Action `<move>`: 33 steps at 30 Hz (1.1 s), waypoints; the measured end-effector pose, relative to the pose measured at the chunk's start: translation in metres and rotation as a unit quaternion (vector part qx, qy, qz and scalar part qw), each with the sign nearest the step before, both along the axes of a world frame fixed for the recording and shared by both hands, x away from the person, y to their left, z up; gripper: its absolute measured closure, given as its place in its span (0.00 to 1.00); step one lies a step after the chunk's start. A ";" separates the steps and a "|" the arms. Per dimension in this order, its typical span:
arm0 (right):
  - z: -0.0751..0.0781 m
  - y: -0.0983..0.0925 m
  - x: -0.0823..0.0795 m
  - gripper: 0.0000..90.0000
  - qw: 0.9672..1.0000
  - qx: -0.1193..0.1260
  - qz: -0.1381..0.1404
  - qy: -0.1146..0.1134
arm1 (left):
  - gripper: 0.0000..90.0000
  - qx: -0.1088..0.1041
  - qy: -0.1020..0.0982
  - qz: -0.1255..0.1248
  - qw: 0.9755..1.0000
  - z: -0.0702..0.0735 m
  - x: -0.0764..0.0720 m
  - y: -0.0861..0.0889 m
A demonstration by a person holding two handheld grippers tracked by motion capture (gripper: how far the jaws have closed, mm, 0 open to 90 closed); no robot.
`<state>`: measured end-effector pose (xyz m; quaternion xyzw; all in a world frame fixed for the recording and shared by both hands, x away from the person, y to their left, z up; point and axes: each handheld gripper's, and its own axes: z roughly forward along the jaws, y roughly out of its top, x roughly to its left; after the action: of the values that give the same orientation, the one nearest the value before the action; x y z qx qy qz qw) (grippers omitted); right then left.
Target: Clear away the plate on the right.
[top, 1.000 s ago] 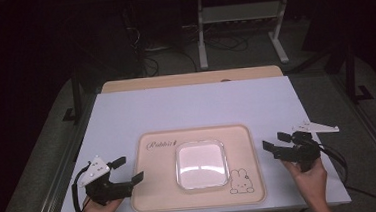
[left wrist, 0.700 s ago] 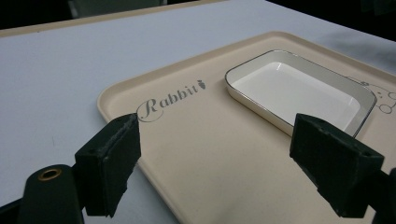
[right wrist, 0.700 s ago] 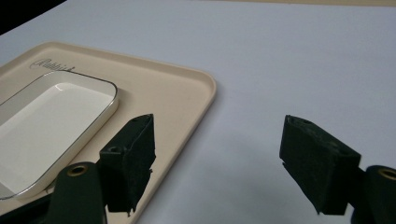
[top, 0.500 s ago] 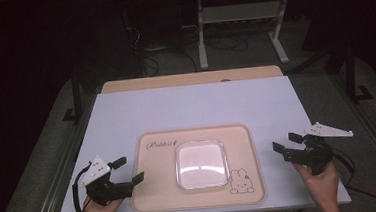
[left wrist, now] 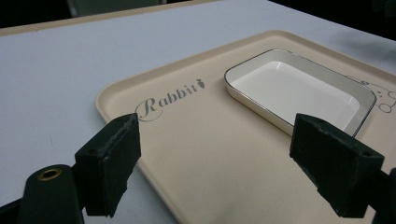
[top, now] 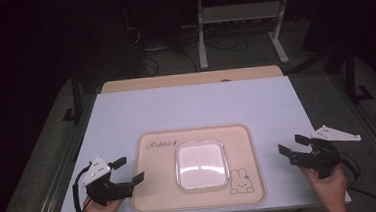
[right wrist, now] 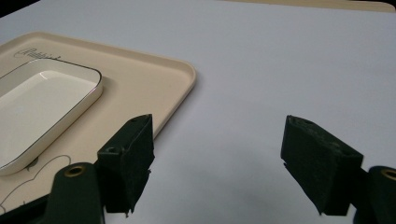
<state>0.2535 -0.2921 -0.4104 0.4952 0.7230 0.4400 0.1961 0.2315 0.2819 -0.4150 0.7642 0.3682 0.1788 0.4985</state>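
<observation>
A: What is sitting on the surface (top: 191, 106)?
B: One tray (top: 161, 188) by the near edge, carrying one white dish (top: 201, 164); nothing is blocking it.
A: The tools?
B: Both are gaping, gripping nothing: left tool (top: 124, 171) beside the tray, right tool (top: 293, 145) drifting toward the right edge since earlier.

A white dish (top: 201, 163) sits on a beige tray (top: 157, 191).
</observation>
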 end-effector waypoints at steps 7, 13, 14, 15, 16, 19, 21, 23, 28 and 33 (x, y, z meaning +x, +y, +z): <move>-0.004 -0.005 -0.006 0.27 1.000 -0.010 -0.005 -0.003 | 0.18 0.001 0.001 -0.001 1.000 0.000 0.000 -0.001; -0.010 -0.005 -0.010 0.26 1.000 -0.016 -0.006 -0.007 | 0.18 -0.001 0.002 -0.003 1.000 0.000 0.000 -0.001; -0.010 -0.004 -0.011 0.26 1.000 -0.019 -0.004 -0.009 | 0.18 -0.001 0.002 -0.003 1.000 0.001 -0.001 -0.001; -0.011 -0.002 -0.012 0.26 1.000 -0.020 -0.002 -0.011 | 0.18 -0.002 0.001 -0.003 1.000 0.001 -0.001 -0.001; -0.011 -0.001 -0.013 0.26 1.000 -0.021 0.000 -0.013 | 0.18 -0.003 0.002 -0.004 1.000 0.001 -0.001 -0.001; -0.011 0.002 -0.016 0.26 1.000 -0.024 0.007 -0.018 | 0.18 -0.004 0.003 -0.005 1.000 0.001 -0.001 -0.001; -0.010 0.004 -0.018 0.25 0.999 -0.028 0.007 -0.024 | 0.18 -0.005 0.003 -0.007 1.000 0.001 -0.001 -0.001; -0.007 0.006 -0.019 0.25 0.999 -0.033 0.008 -0.037 | 0.18 -0.004 0.003 -0.008 1.000 0.001 -0.001 -0.001; -0.003 0.012 -0.021 0.25 0.997 -0.050 0.010 -0.060 | 0.18 -0.006 0.003 -0.009 1.000 0.001 -0.001 -0.002; 0.000 0.014 -0.022 0.24 0.996 -0.050 0.006 -0.078 | 0.18 -0.006 0.003 -0.010 1.000 0.001 -0.001 -0.002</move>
<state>0.2317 -0.2782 -0.4108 0.4449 0.7292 0.4420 0.2737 0.2309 0.2799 -0.4136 0.7651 0.3630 0.1691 0.5042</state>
